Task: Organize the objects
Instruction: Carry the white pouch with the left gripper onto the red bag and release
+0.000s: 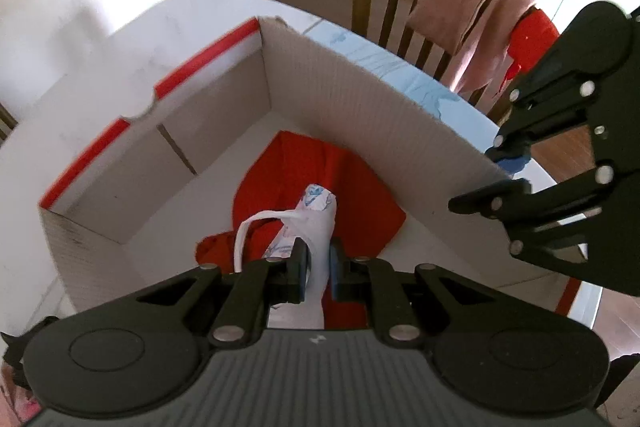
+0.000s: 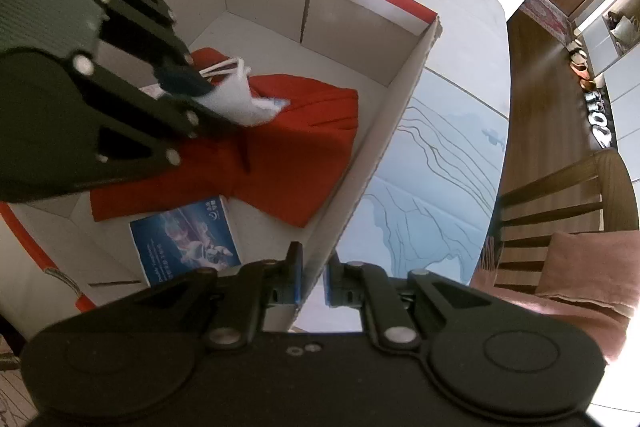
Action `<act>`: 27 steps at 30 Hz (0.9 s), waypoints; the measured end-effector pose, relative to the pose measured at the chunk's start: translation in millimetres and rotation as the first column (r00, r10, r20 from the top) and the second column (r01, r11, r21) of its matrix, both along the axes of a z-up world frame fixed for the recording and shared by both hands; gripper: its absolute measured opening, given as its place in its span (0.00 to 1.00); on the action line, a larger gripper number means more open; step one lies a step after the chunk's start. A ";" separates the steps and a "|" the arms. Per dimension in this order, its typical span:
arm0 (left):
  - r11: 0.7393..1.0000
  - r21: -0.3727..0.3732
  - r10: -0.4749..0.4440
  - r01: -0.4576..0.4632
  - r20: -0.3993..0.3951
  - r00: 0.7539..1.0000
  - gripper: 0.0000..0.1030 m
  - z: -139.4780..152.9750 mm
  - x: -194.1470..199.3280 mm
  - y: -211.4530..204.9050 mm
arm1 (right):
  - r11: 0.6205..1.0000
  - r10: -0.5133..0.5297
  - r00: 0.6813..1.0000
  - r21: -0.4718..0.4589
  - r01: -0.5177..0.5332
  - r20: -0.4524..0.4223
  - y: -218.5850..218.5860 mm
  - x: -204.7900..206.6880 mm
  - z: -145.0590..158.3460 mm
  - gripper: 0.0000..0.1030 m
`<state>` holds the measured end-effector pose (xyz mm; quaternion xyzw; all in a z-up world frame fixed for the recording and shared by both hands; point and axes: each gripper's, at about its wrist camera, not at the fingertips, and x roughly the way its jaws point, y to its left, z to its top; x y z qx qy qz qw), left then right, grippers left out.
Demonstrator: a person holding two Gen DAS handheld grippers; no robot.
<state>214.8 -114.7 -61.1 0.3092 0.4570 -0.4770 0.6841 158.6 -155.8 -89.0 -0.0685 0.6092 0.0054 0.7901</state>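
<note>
Left wrist: left tool (image 1: 320, 259) tilted down, clamping white pouch (image 1: 316, 219).

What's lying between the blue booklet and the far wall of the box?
The red cloth, with the left gripper's white bag over it, in the right wrist view.

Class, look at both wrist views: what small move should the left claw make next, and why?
Probably lower a little further and then open. The left claw is shut on the white printed plastic bag, hanging just above the red folded cloth inside the white cardboard box with red rim. The right claw is shut on the box's near wall, steadying it, so the bag can be released there.
</note>
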 end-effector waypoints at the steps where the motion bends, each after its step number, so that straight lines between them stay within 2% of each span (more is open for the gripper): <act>1: 1.000 0.006 0.002 -0.002 -0.003 1.000 0.10 -2.7 -0.3 -0.7 | 1.000 0.000 1.000 0.000 0.000 0.001 0.1 0.0 0.3 0.08; 8: 1.000 0.027 0.005 -0.005 -0.009 1.000 0.11 -12.8 -4.3 -2.4 | 1.000 0.001 1.000 -0.001 -0.001 0.001 1.1 0.0 0.9 0.08; 11: 1.000 0.010 -0.002 0.002 -0.001 1.000 0.19 -9.0 -7.2 -0.1 | 1.000 0.000 1.000 -0.001 0.000 0.001 1.1 0.2 0.9 0.08; 14: 1.000 -0.015 -0.006 0.006 0.005 1.000 0.37 -3.9 -9.7 5.1 | 1.000 0.000 1.000 -0.002 0.000 0.001 1.2 0.2 0.9 0.08; 16: 0.999 -0.035 -0.003 0.003 0.002 1.000 0.59 -0.9 -10.0 9.7 | 1.000 0.000 1.000 -0.004 0.000 0.001 1.6 0.1 0.9 0.08; 17: 0.999 -0.043 -0.001 0.001 0.005 1.000 0.61 1.0 -10.7 12.1 | 1.000 -0.001 1.000 -0.004 0.001 0.001 1.6 0.1 1.0 0.09; 27: 0.990 -0.133 0.047 -0.047 0.000 0.999 0.62 36.0 -11.3 57.7 | 1.000 -0.006 1.000 0.002 0.006 0.001 0.3 0.0 0.5 0.09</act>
